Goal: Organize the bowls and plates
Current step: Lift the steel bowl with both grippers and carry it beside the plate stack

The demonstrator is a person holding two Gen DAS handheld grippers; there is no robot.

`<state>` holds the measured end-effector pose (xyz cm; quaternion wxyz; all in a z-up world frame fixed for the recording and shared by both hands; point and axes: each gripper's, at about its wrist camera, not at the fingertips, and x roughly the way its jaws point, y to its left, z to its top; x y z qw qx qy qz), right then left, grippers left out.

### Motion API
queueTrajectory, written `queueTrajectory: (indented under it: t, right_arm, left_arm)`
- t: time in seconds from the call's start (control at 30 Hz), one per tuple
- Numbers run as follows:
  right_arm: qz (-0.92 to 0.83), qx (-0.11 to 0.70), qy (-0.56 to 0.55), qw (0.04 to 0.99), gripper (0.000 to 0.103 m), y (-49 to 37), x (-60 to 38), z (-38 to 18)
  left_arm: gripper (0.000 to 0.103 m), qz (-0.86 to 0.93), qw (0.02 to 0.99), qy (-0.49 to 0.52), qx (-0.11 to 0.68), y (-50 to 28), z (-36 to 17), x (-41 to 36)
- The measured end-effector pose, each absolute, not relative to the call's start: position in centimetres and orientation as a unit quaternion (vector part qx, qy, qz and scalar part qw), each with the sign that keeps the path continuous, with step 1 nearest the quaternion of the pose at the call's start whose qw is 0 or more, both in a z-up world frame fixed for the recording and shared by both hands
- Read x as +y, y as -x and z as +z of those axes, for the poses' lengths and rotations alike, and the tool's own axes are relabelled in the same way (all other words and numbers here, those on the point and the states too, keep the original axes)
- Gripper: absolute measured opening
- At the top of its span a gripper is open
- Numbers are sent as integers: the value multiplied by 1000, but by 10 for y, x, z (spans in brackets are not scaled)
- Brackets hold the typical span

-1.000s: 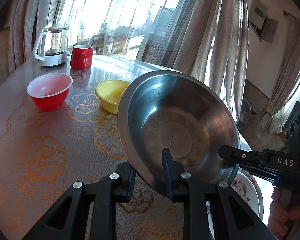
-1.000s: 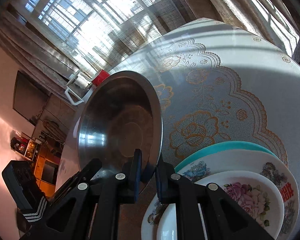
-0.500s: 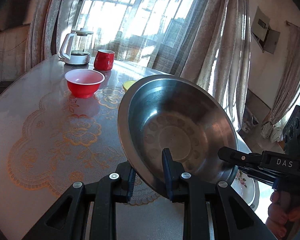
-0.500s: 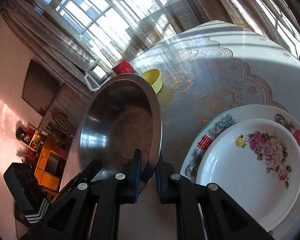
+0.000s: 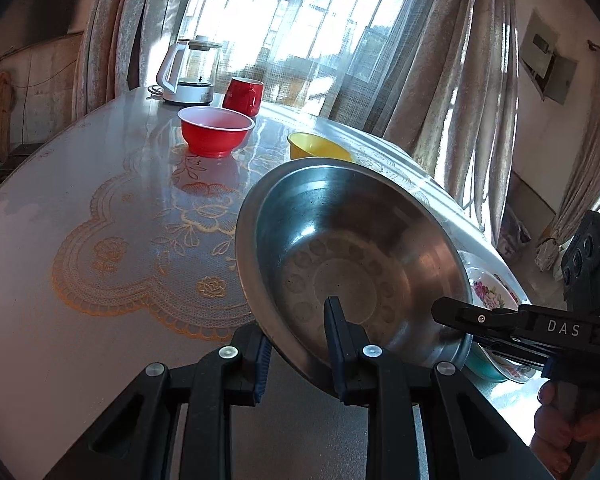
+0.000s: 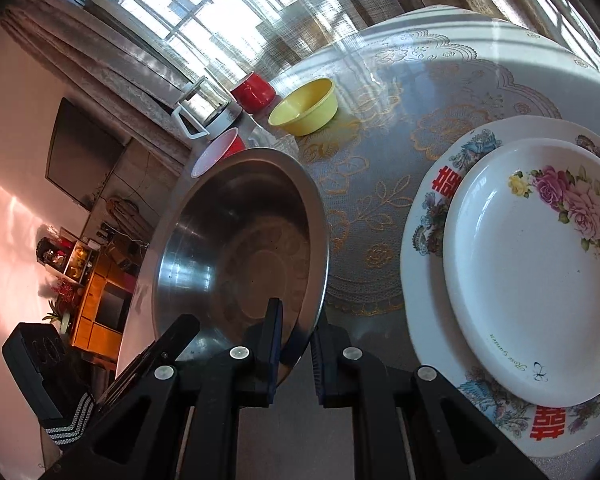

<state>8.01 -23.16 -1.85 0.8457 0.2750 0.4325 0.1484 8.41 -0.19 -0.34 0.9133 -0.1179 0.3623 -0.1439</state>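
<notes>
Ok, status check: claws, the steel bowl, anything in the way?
Both claws, left and right, shut on the steel bowl rim, bowl tilted above the table. Stacked plates beside it. Red bowl and yellow bowl farther off.

Right hand-held gripper clamps steel bowl rim (tilted); stacked plates beside it.
</notes>
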Motion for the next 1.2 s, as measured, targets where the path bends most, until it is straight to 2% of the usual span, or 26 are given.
queueTrajectory:
  t: [0.93, 1.07, 1.2]
  right_arm:
    - [142, 458, -283, 830, 17, -86, -219, -32]
    - [137, 451, -291, 832, 24, -83, -223, -29]
    - [127, 450, -292, 835, 25, -81, -228, -29]
  left_arm:
    - [26, -126, 909, 120, 378, -91, -14, 4]
    - [26, -120, 908, 125, 381, -95, -13, 3]
    - [27, -117, 907, 127, 385, -97, -15, 4]
